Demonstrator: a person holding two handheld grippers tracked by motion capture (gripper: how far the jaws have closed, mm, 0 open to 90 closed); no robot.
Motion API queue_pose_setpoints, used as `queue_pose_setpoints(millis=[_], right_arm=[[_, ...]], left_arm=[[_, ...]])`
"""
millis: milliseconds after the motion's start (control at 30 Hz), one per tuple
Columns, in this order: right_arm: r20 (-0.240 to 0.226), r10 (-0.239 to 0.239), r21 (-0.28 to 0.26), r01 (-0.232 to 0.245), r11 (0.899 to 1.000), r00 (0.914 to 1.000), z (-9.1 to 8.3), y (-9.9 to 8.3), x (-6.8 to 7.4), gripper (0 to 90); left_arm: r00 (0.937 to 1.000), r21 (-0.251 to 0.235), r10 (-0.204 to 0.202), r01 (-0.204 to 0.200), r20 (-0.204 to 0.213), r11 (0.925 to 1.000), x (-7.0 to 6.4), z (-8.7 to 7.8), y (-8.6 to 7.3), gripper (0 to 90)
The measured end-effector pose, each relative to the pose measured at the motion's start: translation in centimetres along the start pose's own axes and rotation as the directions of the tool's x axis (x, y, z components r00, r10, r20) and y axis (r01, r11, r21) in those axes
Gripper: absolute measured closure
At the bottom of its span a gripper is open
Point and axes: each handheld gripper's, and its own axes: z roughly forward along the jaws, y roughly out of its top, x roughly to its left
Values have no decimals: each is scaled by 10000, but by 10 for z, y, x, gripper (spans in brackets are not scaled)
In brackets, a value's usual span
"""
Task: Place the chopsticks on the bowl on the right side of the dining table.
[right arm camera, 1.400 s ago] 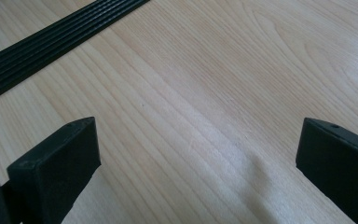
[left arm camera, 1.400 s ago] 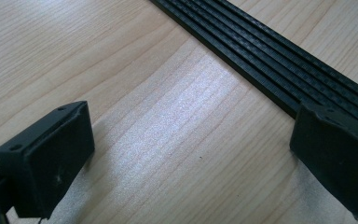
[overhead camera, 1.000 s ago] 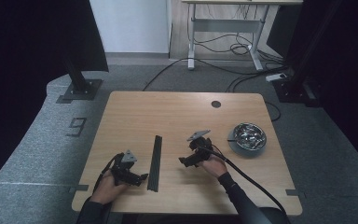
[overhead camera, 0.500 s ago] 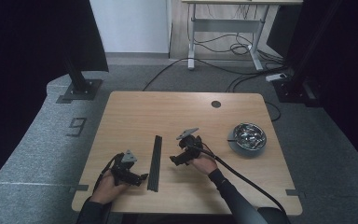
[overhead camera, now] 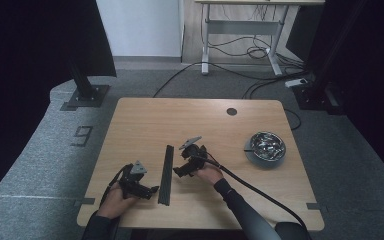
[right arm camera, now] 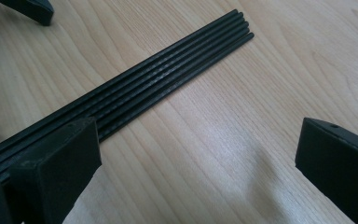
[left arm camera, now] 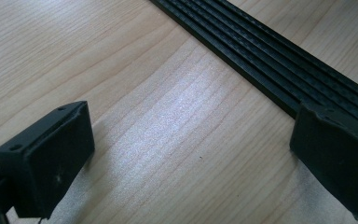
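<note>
A long black ribbed strip lies flat on the wooden table, running front to back. My left gripper rests just left of the strip's near end, open, with bare wood between its jaws; the strip crosses close behind its right jaw. My right gripper sits just right of the strip's middle, open and holding nothing. In the right gripper view the strip runs diagonally past its left jaw, and the tips of the left gripper's jaws show at the left edge and top left.
A grey bowl of shiny metal parts stands at the table's right side. A round cable hole is near the far edge. The right gripper's cable trails toward the front right corner.
My right gripper has moved left, from mid-table to right beside the strip. The left gripper has stayed in place.
</note>
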Motion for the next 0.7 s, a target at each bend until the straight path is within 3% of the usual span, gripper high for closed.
queue_pose_setpoints(millis=[200, 467, 700], right_arm=[[-61, 124, 21, -124, 9999, 9999, 11, 3, 5, 0], [224, 170, 42, -171, 9998, 9996, 22, 7, 9, 5], [311, 362, 65, -364, 9993, 9989, 26, 6, 6, 15]], left_arm=[[10000, -10, -16, 16, 1, 10000, 0, 0, 0, 0], [10000, -1, -6, 6, 0, 10000, 0, 0, 0, 0], [10000, -3, -9, 9, 1, 10000, 0, 0, 0, 0]])
